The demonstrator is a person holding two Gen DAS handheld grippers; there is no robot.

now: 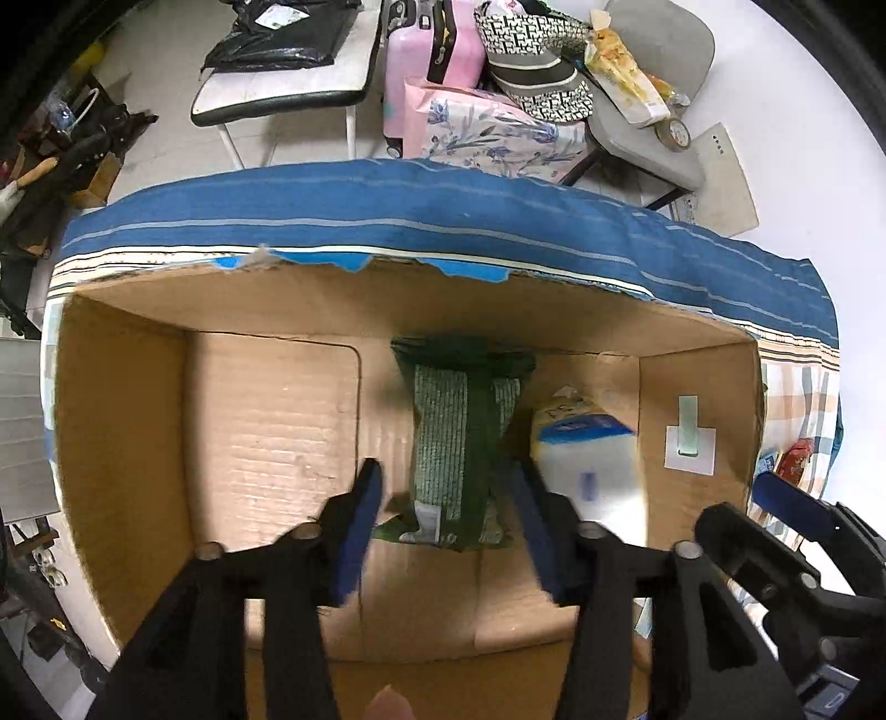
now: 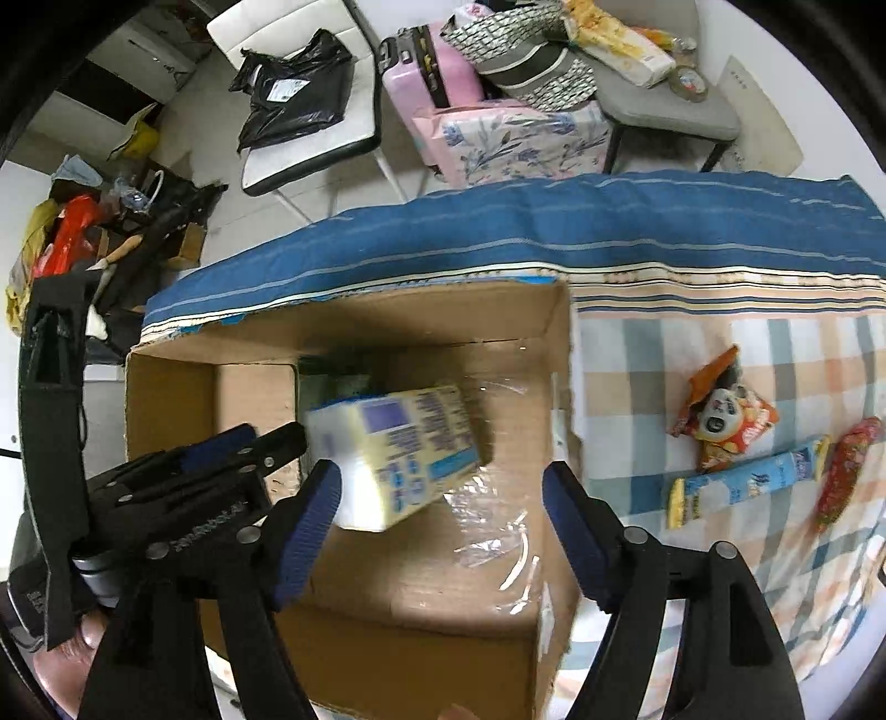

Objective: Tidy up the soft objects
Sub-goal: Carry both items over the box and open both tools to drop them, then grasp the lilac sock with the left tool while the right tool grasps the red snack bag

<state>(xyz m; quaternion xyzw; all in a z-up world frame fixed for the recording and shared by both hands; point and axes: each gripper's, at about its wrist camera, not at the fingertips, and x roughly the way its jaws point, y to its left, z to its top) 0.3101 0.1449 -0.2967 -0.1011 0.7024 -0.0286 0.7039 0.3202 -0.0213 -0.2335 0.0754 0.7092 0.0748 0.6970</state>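
Observation:
An open cardboard box (image 1: 127, 421) sits on a blue striped cloth; it also shows in the right wrist view (image 2: 166, 399). A dark green pack (image 1: 462, 448) lies on the box floor. My left gripper (image 1: 448, 498) is open just above it, its jaws on either side and apart from it. A white and blue tissue pack (image 2: 396, 451) is tilted and blurred inside the box, also in the left wrist view (image 1: 587, 454). My right gripper (image 2: 443, 498) is open over the box, its left finger (image 2: 310, 520) beside the pack.
On the checked cloth (image 2: 637, 354) right of the box lie an orange panda snack bag (image 2: 725, 415), a blue tube pack (image 2: 742, 487) and a red pack (image 2: 847, 471). Beyond the cloth stand chairs, a pink suitcase (image 1: 432, 50) and bags.

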